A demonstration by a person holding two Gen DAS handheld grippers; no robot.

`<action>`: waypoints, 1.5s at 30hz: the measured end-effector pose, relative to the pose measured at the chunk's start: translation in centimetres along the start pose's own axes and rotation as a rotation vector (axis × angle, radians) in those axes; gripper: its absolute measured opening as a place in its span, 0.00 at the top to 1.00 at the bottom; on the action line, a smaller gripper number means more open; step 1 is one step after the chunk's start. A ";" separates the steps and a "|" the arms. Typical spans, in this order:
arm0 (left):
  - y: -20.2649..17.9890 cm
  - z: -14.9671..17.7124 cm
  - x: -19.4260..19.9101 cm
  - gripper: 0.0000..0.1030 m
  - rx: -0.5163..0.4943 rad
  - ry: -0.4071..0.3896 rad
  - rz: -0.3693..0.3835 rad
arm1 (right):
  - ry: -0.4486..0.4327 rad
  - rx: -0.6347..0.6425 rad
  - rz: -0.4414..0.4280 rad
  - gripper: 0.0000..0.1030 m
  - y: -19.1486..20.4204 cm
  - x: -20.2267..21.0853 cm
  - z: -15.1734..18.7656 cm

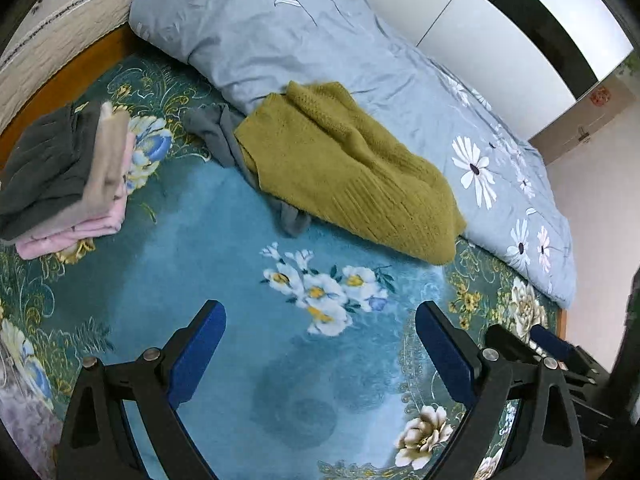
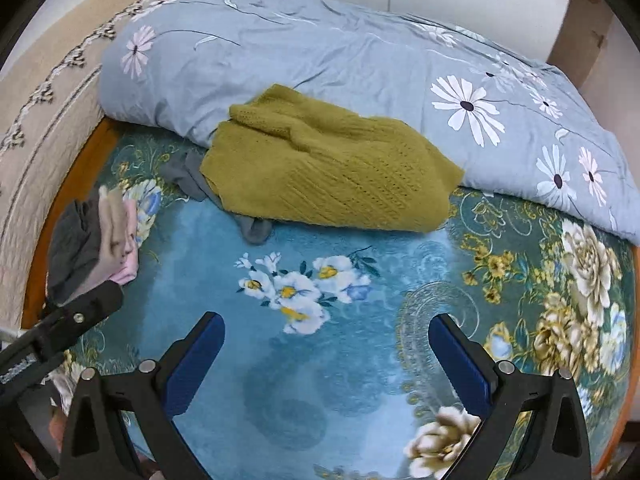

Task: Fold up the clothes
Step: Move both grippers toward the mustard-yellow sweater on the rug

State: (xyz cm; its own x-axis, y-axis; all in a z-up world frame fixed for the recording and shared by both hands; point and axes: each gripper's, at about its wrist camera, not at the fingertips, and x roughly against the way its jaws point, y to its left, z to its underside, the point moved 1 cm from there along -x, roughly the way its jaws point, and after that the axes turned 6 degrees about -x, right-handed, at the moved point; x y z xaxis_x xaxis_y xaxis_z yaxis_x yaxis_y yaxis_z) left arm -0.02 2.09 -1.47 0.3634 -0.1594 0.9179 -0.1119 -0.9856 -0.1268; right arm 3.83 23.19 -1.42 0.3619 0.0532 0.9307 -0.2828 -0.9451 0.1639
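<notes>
An olive-green knitted sweater (image 1: 344,172) (image 2: 332,168) lies crumpled on the bed, leaning against the quilt. A grey garment (image 1: 224,132) (image 2: 192,176) pokes out from under its left and front edges. A folded stack (image 1: 68,172) (image 2: 96,236) of dark grey, beige and pink clothes sits at the left. My left gripper (image 1: 320,340) hovers open over the blue floral blanket, well short of the sweater, holding nothing. My right gripper (image 2: 326,352) is open too and empty. Each gripper shows at the edge of the other's view.
A light blue daisy-print quilt (image 1: 360,52) (image 2: 320,52) is heaped along the far side. The teal floral blanket (image 1: 224,248) (image 2: 360,360) covers the bed. A wooden bed edge (image 1: 76,68) and beige headboard cover (image 2: 36,152) lie left. White wardrobe doors (image 1: 500,20) stand behind.
</notes>
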 end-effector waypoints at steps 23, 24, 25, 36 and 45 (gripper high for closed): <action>-1.5 -3.0 -6.6 0.07 0.011 0.013 0.006 | -0.129 0.089 -0.063 0.00 0.0 -3.1 -3.6; -1.3 -3.1 -7.0 0.07 0.018 0.013 0.011 | -0.137 0.091 -0.064 0.00 0.3 -3.4 -3.8; -1.1 -3.2 -7.4 0.07 0.025 0.013 0.017 | -0.146 0.102 -0.063 0.00 0.7 -3.8 -4.1; -0.8 -4.8 -12.6 0.07 0.002 0.056 0.076 | -0.127 0.114 -0.059 0.00 1.8 -8.3 -6.3; -0.6 -5.3 -14.0 0.07 0.012 0.059 0.119 | -0.136 0.104 -0.052 0.00 2.2 -9.4 -6.7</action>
State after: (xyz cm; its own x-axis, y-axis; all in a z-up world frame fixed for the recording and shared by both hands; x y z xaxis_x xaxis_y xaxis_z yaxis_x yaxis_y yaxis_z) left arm -9.91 5.20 -12.22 0.2932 -0.2717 0.9166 -0.1399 -0.9606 -0.2400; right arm -6.17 22.82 -7.60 0.4925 0.0658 0.8678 -0.1692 -0.9709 0.1696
